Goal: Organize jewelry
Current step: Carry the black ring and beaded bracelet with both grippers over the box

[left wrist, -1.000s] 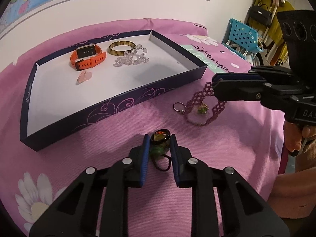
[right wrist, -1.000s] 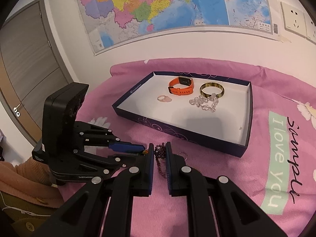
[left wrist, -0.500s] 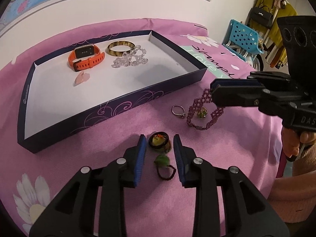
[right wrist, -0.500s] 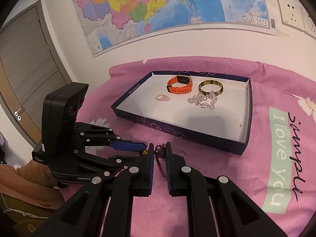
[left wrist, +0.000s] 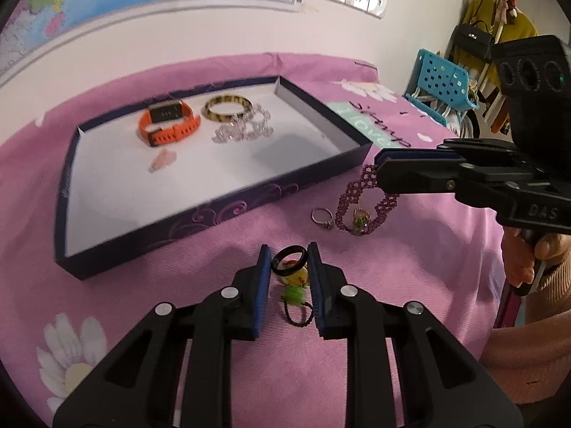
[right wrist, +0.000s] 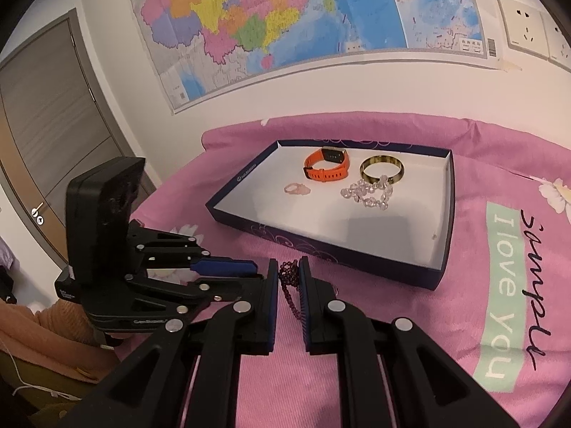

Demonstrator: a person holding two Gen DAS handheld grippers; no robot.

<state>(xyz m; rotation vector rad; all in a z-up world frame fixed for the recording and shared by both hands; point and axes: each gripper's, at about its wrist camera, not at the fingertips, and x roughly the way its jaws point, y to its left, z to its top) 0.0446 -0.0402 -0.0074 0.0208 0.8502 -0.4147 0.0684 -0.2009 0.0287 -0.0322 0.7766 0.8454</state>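
My left gripper (left wrist: 288, 254) is low over the pink cloth, its jaws closing with a black ring (left wrist: 280, 270) pinched between the blue pads and tilted up. Under it lies a hair tie with a yellow-green charm (left wrist: 294, 294). My right gripper (right wrist: 288, 267) is shut on a purple beaded bracelet (right wrist: 288, 275), whose loop (left wrist: 360, 192) hangs down to the cloth. A silver ring (left wrist: 321, 217) and a small green-gold ring (left wrist: 361, 218) lie by it. The dark box (left wrist: 200, 214) holds an orange watch (left wrist: 167, 125), a bangle (left wrist: 226, 107), a crystal bracelet (left wrist: 242, 130) and a pink ring (left wrist: 162, 159).
The box's front wall stands just beyond both grippers. A blue plastic basket (left wrist: 442, 85) and hanging bags are off the bed at the right. A wall with a map (right wrist: 285, 18) is behind. A person's hand (left wrist: 524, 260) holds the right gripper's handle.
The left jaws spread and came off the charm, then closed on the black ring, which now sits raised between the pads. The right gripper kept its hold on the bracelet.
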